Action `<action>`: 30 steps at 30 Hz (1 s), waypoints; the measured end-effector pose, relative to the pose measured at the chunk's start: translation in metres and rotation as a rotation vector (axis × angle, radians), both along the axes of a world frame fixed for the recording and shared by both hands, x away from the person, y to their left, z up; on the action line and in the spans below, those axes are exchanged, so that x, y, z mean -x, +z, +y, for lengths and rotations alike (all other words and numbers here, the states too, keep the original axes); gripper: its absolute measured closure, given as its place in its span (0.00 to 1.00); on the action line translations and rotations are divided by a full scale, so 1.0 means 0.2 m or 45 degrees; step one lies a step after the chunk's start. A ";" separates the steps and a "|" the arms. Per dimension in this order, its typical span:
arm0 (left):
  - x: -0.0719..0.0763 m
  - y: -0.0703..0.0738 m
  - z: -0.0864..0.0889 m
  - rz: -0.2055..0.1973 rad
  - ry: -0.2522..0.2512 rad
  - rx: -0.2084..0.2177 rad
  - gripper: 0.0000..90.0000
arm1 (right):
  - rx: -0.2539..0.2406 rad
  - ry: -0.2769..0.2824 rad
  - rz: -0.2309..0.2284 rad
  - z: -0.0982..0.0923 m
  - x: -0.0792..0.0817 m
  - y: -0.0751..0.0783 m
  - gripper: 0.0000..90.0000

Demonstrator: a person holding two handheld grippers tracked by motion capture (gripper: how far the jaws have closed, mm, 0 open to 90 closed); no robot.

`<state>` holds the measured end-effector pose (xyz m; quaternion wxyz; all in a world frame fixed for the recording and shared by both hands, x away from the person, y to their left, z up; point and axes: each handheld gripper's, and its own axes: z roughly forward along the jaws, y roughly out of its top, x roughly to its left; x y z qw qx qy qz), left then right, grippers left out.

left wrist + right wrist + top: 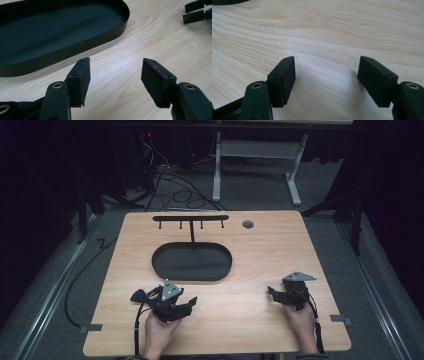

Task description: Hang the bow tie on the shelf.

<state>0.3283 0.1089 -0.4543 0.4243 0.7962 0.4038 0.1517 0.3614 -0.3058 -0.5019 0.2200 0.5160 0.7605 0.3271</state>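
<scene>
Left tool (192, 301) and right tool (270, 292) both released, resting on worktop (260, 250); black tray (192, 262) at 12 o'clock.

From where I stand I count one counter (260, 255), and on it one black oval tray (192, 262) and one black rack (190, 218) with four small pegs hanging from its bar. There are two tools: the left tool (191, 302) and the right tool (272, 293), each with two jaws set apart, one in each of two hands.
</scene>
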 end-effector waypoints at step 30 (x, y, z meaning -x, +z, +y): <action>0.02 0.09 0.38 -0.057 0.256 -0.041 0.47 | 0.000 0.000 0.000 0.00 0.00 0.00 0.36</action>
